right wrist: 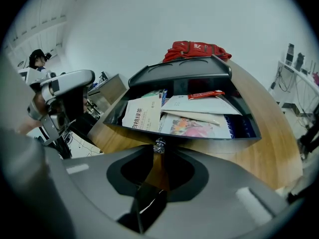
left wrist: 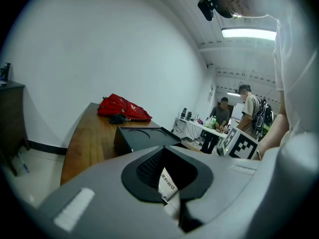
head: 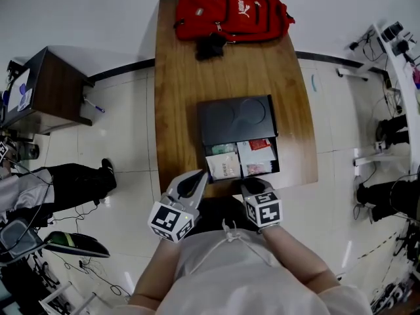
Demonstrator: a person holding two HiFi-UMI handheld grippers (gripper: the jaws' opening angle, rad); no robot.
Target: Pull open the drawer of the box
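Note:
A black box stands on the wooden table, and its drawer is pulled out toward me. The drawer holds several printed packets. My right gripper is at the middle of the drawer front. In the right gripper view its jaws are closed on the small silvery knob. My left gripper hovers just off the drawer's front left corner. Its jaws meet at the tips with nothing held; one packet shows through the hollow between them.
A red backpack and a small black item lie at the table's far end. A dark cabinet stands on the floor to the left, with a seated person's leg near it. People stand at a far desk.

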